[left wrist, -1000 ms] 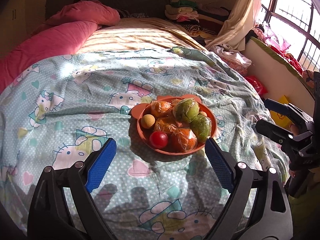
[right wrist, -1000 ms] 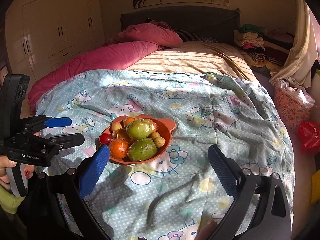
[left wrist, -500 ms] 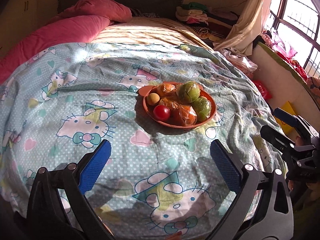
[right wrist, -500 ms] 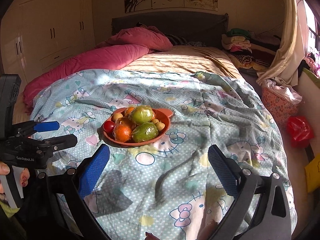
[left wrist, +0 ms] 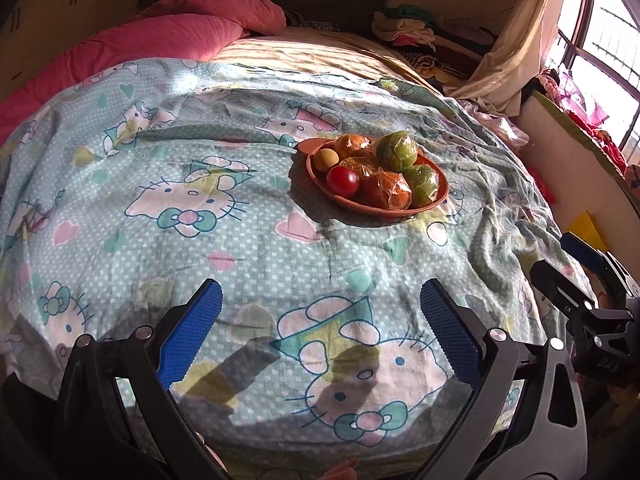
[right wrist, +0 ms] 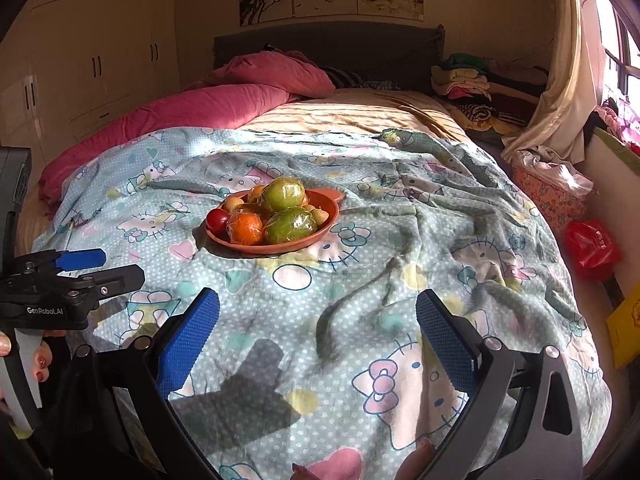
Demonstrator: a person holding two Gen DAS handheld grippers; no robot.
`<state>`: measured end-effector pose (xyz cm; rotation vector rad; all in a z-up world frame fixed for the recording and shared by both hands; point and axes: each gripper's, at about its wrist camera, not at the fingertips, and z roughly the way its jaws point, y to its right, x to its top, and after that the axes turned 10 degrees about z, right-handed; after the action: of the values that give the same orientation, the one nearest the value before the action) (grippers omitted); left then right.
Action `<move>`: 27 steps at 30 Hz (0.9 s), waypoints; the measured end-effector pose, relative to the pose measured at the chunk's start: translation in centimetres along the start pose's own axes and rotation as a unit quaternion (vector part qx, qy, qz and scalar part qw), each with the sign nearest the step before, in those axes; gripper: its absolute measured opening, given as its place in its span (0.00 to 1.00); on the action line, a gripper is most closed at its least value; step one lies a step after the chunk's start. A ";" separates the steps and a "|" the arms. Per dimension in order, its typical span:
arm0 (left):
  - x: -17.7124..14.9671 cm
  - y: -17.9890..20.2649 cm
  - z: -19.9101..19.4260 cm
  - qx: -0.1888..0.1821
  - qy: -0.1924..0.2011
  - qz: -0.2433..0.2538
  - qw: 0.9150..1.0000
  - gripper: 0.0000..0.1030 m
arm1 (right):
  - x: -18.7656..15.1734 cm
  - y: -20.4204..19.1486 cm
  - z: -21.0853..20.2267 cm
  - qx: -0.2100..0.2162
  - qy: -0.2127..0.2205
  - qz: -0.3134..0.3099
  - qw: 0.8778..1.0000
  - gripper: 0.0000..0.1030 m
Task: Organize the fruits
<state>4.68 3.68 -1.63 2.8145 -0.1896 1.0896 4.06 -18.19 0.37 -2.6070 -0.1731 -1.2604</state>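
Observation:
An orange plate rests on the cartoon-cat bedspread, piled with fruit: a red tomato, film-wrapped oranges, wrapped green fruits and a small yellowish fruit. My left gripper is open and empty, well short of the plate. The right gripper shows at that view's right edge. In the right wrist view the plate lies ahead and slightly left, with the tomato at its left rim. My right gripper stands open and empty. The left gripper hangs at the far left.
A pink quilt lies along the bed's far left. Folded clothes are stacked by the headboard. Beside the bed on the right are a patterned basket, a red bag and a curtain. Wardrobes stand on the left.
Both grippers have drawn back from the plate, which now looks smaller and farther up in each view. The left jaws stand a little wider than a second ago.

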 end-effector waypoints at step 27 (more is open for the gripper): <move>-0.2 0.9 0.3 0.002 0.002 0.004 1.000 0.91 | -1.0 -0.2 1.0 -0.001 -0.009 0.007 1.000 0.96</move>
<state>4.61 2.80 -1.90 2.8181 -0.1980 1.0971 4.14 -17.72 -0.94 -2.6169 -0.1555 -1.2346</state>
